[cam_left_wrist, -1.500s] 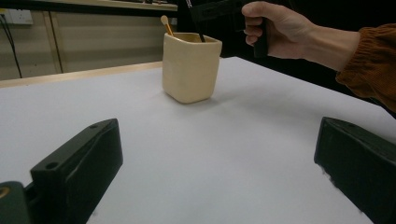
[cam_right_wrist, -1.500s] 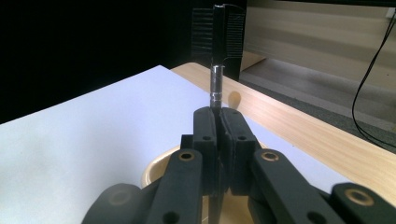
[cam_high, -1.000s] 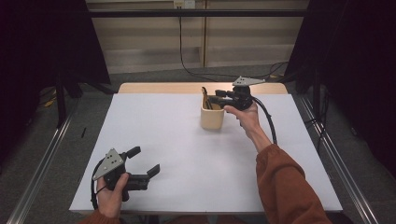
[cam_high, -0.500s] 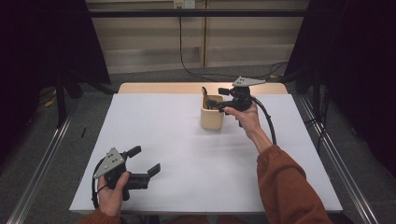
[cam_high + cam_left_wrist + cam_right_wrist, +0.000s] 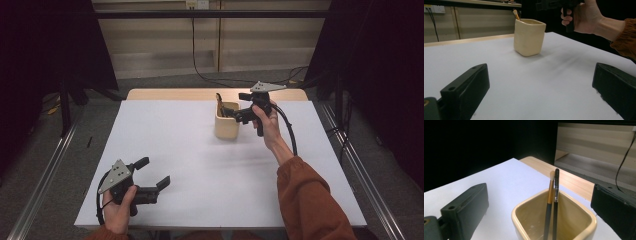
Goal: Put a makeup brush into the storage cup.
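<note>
A cream square cup (image 5: 226,125) stands on the white table (image 5: 200,160) toward the far side. A gold-handled brush (image 5: 550,192) and a black brush (image 5: 556,182) lean together inside the cup (image 5: 524,208). My right gripper (image 5: 239,106) hovers just over the cup's right rim and points left. Its jaws have just been opening and now stand wide, with both brushes free between them (image 5: 539,195). My left gripper (image 5: 153,171) rests low near the table's front left, open and holding nothing. In its own view (image 5: 539,82) the cup (image 5: 529,37) sits ahead.
A bare wooden strip (image 5: 170,94) runs along the table's far edge. Metal rails (image 5: 360,170) flank both sides of the table. The person's orange sleeve (image 5: 310,200) crosses the front right of the table. Cables (image 5: 200,70) lie on the floor beyond it.
The right gripper's jaws have spread wider above the cup, while the brushes stay in it. Neither hand has shifted, and the left gripper looks unchanged.
</note>
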A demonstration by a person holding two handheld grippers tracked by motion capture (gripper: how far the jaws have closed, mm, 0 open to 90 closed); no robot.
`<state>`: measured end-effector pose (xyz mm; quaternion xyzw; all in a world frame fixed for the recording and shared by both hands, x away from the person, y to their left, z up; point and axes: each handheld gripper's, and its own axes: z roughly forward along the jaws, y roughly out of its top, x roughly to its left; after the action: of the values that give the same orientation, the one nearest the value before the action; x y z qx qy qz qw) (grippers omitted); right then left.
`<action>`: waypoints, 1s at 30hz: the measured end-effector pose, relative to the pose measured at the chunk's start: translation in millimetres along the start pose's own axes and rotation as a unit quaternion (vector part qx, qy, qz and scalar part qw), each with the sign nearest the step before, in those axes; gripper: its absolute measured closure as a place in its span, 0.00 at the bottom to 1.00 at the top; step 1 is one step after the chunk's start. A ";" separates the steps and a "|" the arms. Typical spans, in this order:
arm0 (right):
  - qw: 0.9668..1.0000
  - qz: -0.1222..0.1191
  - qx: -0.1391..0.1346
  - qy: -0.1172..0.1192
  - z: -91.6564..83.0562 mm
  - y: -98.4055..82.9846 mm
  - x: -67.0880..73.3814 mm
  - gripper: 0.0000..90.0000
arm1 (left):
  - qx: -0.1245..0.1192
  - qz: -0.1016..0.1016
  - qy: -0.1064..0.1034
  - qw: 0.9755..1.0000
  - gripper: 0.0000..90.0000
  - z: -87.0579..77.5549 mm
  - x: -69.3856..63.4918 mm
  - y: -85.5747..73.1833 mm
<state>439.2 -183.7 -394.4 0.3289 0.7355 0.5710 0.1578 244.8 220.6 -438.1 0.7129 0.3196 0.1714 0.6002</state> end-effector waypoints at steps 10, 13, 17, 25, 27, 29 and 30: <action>0.999 -0.014 -0.007 -0.031 -21.8 -2.0 4.5 0.00 | -0.002 -0.004 0.006 1.000 0.01 -1.8 -0.3 -0.3; 0.999 -0.022 -0.011 -0.045 -28.3 -3.4 5.4 0.00 | -0.001 -0.003 0.004 1.000 0.01 -1.6 -0.3 -0.3; 0.998 -0.024 -0.011 -0.051 -36.1 -5.6 8.3 0.01 | -0.002 -0.003 0.003 1.000 0.01 -1.0 0.1 0.1; 0.997 -0.011 -0.002 -0.077 -53.6 -14.7 8.5 0.02 | -0.001 -0.001 0.001 1.000 0.01 -0.4 -0.2 0.2; 0.997 -0.013 -0.002 -0.075 -59.0 -17.5 8.7 0.02 | -0.001 -0.001 0.001 1.000 0.01 -0.6 0.0 0.2; 0.997 -0.014 -0.002 -0.074 -64.9 -19.3 10.1 0.02 | 0.000 -0.001 0.000 1.000 0.01 -0.8 -0.1 0.2; 0.997 -0.014 -0.005 -0.075 -67.9 -20.0 10.7 0.02 | 0.000 -0.001 0.001 1.000 0.01 -0.9 -0.2 0.2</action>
<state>384.1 -229.2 -391.6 0.3598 0.7235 0.5458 0.2220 244.1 221.1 -437.7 0.7123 0.3206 0.1714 0.6004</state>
